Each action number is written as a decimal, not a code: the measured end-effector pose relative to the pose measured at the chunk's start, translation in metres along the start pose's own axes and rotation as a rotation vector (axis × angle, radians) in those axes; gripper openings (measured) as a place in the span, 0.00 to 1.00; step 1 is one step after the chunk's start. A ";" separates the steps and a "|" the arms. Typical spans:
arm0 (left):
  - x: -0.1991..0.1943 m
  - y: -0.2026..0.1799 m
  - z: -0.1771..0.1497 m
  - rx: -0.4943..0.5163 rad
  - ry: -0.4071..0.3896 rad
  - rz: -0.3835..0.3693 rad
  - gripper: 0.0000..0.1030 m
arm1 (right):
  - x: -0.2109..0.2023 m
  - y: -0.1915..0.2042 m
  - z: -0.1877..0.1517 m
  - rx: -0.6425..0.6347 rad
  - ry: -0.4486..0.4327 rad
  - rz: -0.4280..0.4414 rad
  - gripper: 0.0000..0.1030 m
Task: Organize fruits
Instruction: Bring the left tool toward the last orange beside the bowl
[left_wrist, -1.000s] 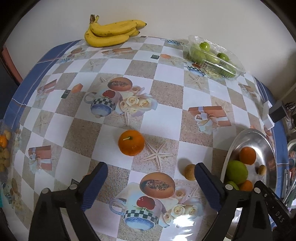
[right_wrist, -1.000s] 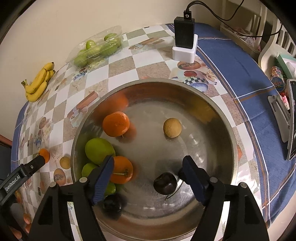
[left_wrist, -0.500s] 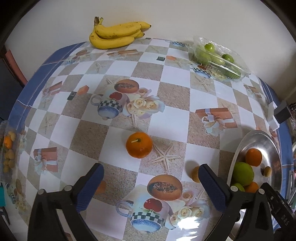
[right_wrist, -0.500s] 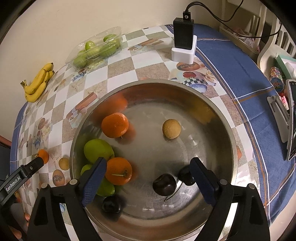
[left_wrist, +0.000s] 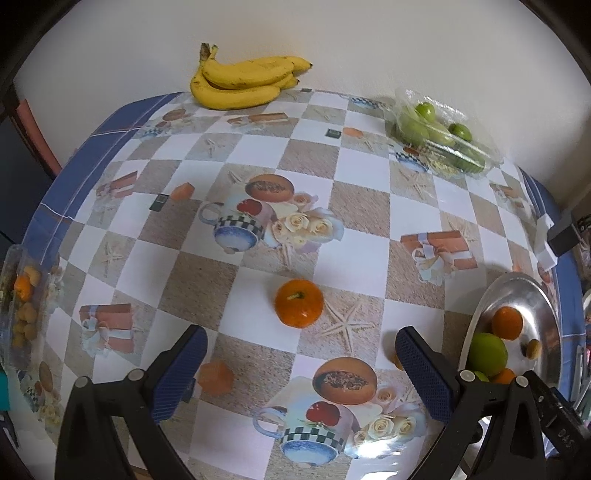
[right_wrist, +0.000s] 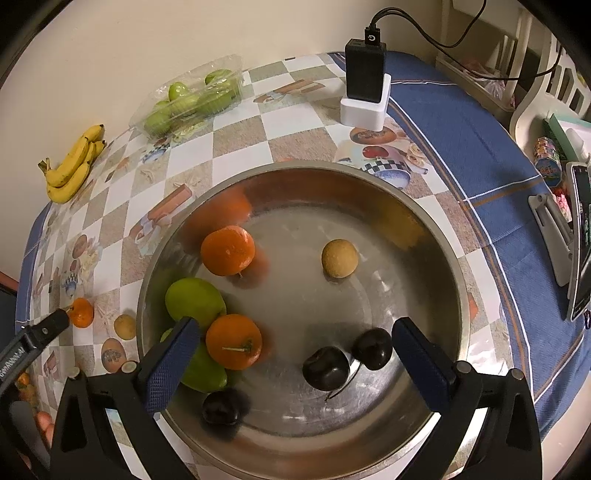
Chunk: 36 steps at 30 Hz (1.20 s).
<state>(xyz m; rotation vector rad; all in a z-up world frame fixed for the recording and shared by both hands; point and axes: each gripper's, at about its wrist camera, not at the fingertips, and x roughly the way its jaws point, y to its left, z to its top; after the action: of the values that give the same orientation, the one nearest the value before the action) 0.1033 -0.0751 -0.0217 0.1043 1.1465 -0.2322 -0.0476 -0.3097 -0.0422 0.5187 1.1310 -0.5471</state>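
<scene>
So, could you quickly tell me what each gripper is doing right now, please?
Left gripper: open, holding nothing, above the tablecloth near the orange.
Right gripper: open, empty, over the steel bowl.

The steel bowl (right_wrist: 439, 258) is showing a brushed, mirror-like metal wall, throwing back orange and yellow smears of the fruit inside. The tablecloth (left_wrist: 369, 206) is looking like glossy printed vinyl, catching a white glare near the lower edge. The clamshell tray (right_wrist: 192, 99) is reading as thin, clear, crinkled plastic. The tangerine (left_wrist: 298, 303) is wearing a dimpled, slightly shiny peel, while the cherries (right_wrist: 327, 367) are gleaming smooth and dark. The small tan fruit (right_wrist: 339, 257) is appearing matt and faintly rough, though the view is too soft to be sure. The finger pads (left_wrist: 177, 373) are showing a knurled, matt blue rubbery face on black plastic arms.
</scene>
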 end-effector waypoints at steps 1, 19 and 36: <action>-0.001 0.003 0.001 -0.004 -0.004 0.002 1.00 | 0.000 0.000 0.000 0.002 0.003 -0.002 1.00; -0.011 0.082 0.015 -0.104 -0.040 0.100 1.00 | -0.010 0.056 0.001 -0.051 -0.044 0.067 1.00; -0.011 0.137 0.015 -0.200 -0.039 0.126 1.00 | -0.008 0.167 -0.025 -0.289 -0.015 0.213 1.00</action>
<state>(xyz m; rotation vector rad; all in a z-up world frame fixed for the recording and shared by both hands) 0.1451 0.0559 -0.0108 -0.0047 1.1136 -0.0073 0.0404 -0.1659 -0.0247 0.3771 1.1023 -0.1971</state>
